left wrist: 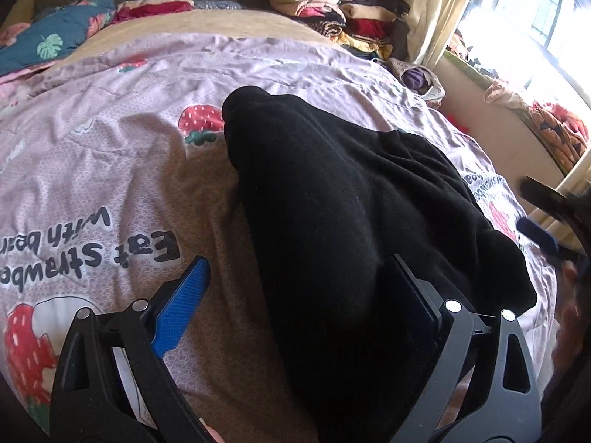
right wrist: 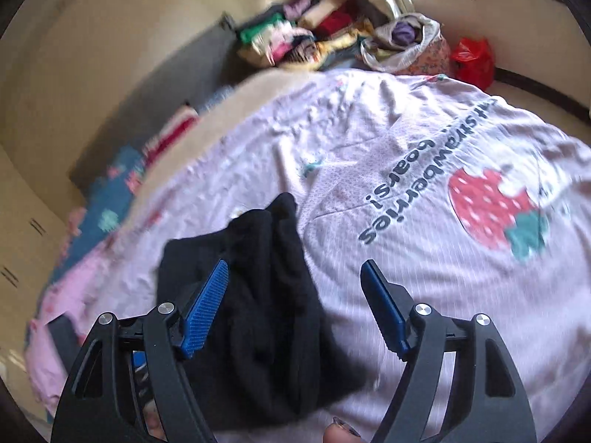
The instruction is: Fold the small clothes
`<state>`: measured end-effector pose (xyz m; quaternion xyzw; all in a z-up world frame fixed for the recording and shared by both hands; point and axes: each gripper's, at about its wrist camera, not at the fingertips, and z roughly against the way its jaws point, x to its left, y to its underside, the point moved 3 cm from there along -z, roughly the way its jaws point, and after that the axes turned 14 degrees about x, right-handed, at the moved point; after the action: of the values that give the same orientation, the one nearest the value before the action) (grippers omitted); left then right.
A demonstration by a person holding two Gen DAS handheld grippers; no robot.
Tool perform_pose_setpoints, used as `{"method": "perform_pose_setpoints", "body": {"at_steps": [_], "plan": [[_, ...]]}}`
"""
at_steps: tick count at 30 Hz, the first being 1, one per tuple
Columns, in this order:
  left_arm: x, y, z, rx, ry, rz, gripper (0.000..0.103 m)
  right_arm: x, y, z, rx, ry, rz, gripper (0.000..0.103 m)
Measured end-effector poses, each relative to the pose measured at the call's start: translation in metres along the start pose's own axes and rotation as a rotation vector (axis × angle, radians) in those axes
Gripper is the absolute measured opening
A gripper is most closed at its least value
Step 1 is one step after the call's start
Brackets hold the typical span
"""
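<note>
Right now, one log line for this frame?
task: fold small clothes | left gripper: open, over black garment | right gripper: open, over it | surface: strawberry bedsheet | grasp: none

A lilac bedspread (left wrist: 110, 155) printed with strawberries and dark lettering covers the bed, wrinkled toward its far edge. At the far right corner sits a heap of folded clothes (left wrist: 332, 11), greens, reds and creams stacked up. Just beside it, a pale bag (right wrist: 406, 37) holding something purple, then a red plastic bag (right wrist: 474, 59). Along the far left edge, a teal leaf-print quilt (left wrist: 55, 37). Cream curtain (left wrist: 439, 11) by the bright window (left wrist: 517, 26).
</note>
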<state>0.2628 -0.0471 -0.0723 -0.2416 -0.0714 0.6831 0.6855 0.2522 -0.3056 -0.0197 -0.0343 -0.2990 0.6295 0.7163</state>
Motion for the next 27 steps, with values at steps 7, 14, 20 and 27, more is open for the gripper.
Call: {"method": "perform_pose_setpoints", "body": {"at_steps": [7, 14, 20, 27], "plan": [[-0.002, 0.007, 0.001, -0.028, 0.0, -0.006, 0.088, 0.029, -0.032, -0.064, 0.123, 0.108, 0.077, 0.072], [-0.006, 0.012, 0.005, -0.06, -0.008, -0.023, 0.088, 0.055, -0.034, -0.081, 0.132, 0.152, 0.229, 0.014], [-0.004, 0.016, 0.014, -0.076, 0.005, -0.013, 0.093, 0.088, -0.036, -0.03, -0.028, -0.11, 0.351, 0.012], [-0.01, 0.018, 0.007, -0.049, 0.016, -0.028, 0.093, 0.036, -0.044, -0.07, 0.08, 0.02, 0.264, 0.012]]}}
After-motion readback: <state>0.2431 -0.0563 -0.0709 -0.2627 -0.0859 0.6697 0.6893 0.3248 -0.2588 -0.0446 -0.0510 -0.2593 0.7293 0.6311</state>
